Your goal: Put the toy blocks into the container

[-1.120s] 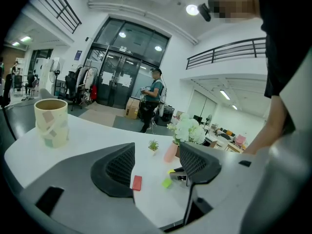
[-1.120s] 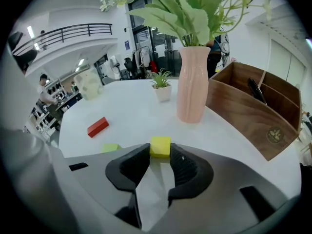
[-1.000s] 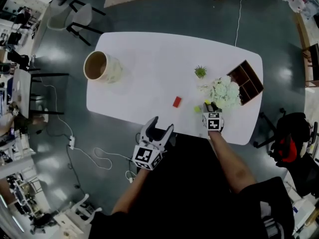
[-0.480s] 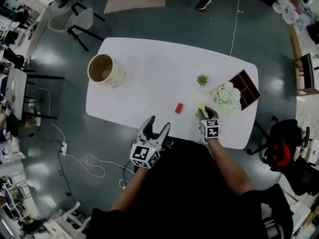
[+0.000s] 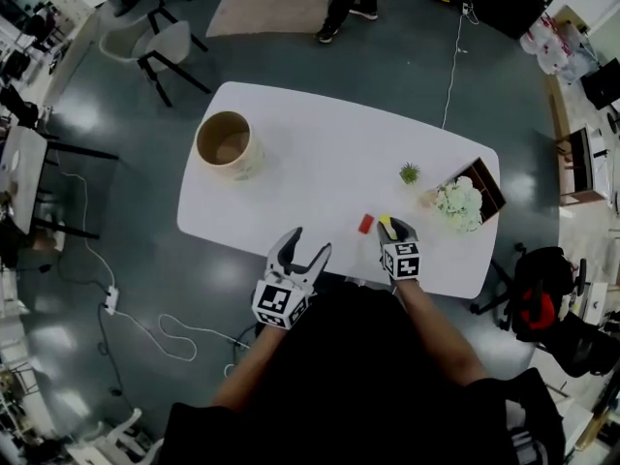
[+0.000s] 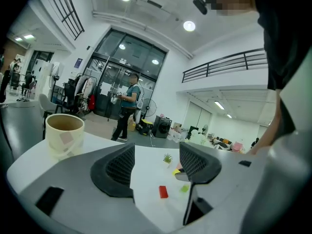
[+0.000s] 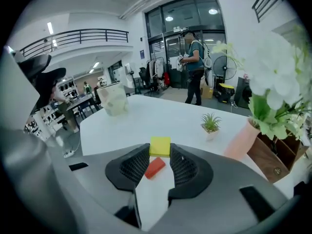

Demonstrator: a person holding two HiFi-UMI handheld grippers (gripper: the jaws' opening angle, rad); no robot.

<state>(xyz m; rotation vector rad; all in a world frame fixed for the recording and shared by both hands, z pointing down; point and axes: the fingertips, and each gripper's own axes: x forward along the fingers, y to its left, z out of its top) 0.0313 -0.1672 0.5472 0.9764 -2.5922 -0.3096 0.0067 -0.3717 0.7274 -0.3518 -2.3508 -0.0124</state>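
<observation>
Having drawn away from the white flowers (image 5: 457, 204), the right gripper (image 5: 387, 227) pinches a yellow square toy block (image 7: 160, 146) clear of the table. The left gripper (image 5: 307, 243) hangs spread and empty, and the beige cylindrical container (image 5: 226, 143) on the far left likely comes next.

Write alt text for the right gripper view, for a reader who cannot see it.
The right tool grips a yellow block at its jaw tips, over a red block on a white table. Farther off stand a container, a small plant and white flowers.

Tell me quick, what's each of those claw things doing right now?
Left gripper: open, nothing between its jaws.
Right gripper: closed on a yellow block.
</observation>
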